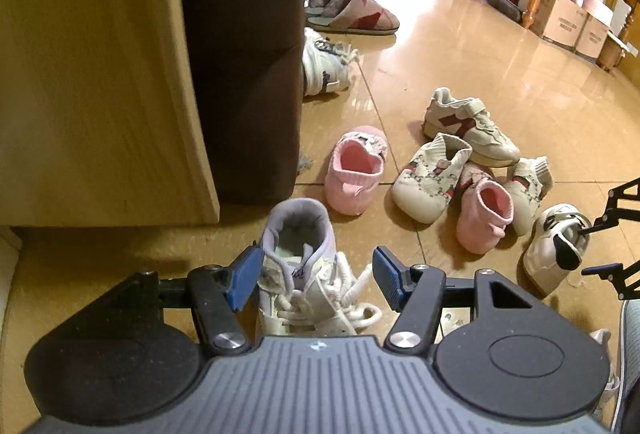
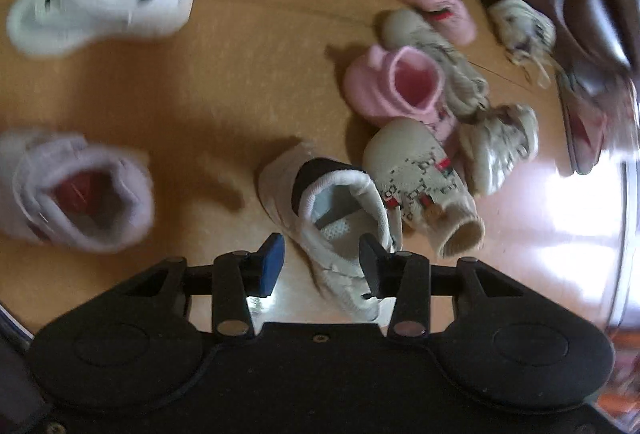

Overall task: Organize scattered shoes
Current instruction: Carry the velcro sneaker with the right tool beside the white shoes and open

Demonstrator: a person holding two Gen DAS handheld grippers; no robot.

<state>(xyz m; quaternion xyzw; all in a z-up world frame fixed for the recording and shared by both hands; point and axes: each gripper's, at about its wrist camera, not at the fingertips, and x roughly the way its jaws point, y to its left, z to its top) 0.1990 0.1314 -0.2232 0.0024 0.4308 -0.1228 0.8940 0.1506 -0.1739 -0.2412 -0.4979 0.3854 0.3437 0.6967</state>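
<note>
In the left wrist view my left gripper (image 1: 316,274) is open low over the tiled floor. A white lace-up high-top sneaker (image 1: 296,266) with a lavender collar stands between its blue pads, the left pad against the collar and the right pad apart from it. In the right wrist view my right gripper (image 2: 320,264) is open around a white sneaker with a black heel patch (image 2: 340,218). Its right finger sits at the shoe's opening and its left pad (image 2: 272,266) is off the shoe. That sneaker (image 1: 556,246) and the right gripper's fingers (image 1: 608,226) show at the left view's right edge.
Scattered on the floor are two pink sock shoes (image 1: 354,169) (image 1: 484,213), two cream patterned shoes (image 1: 430,173) (image 1: 528,189), a white sneaker with a red mark (image 1: 468,125) and slippers (image 1: 352,11). A brown sofa (image 1: 244,53) and a wooden panel (image 1: 92,73) stand left; table legs and boxes (image 1: 564,17) are far right.
</note>
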